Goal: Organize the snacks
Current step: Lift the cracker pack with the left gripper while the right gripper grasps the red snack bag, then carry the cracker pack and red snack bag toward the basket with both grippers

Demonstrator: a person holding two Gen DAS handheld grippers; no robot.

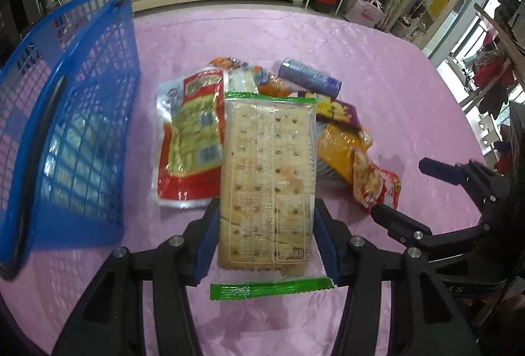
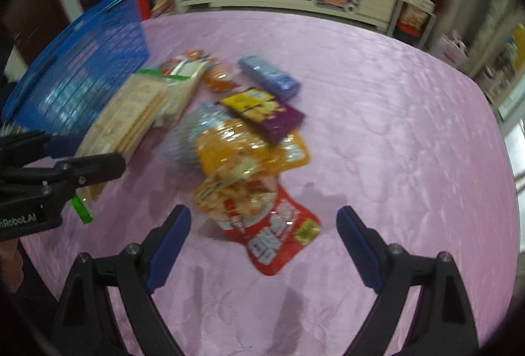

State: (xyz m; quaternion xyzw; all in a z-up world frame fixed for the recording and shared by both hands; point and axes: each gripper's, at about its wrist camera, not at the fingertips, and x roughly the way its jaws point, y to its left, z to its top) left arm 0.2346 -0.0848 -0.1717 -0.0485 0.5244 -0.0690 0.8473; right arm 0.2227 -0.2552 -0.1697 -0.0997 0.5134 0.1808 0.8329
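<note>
left wrist: left tongs (image 1: 266, 236) clamped on cracker pack (image 1: 267, 182), held above the pink table (image 1: 377, 44), blue basket (image 1: 65, 113) to its left | right wrist: right tongs (image 2: 264, 244) spread wide, nothing between, over red snack bag (image 2: 272, 224) in the snack pile

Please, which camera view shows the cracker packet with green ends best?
The left wrist view. There the cracker packet fills the centre, sharp, gripped between the left gripper pads. In the right wrist view the packet appears at the left edge, blurred and seen from its side, partly hidden behind that gripper's finger.
</note>
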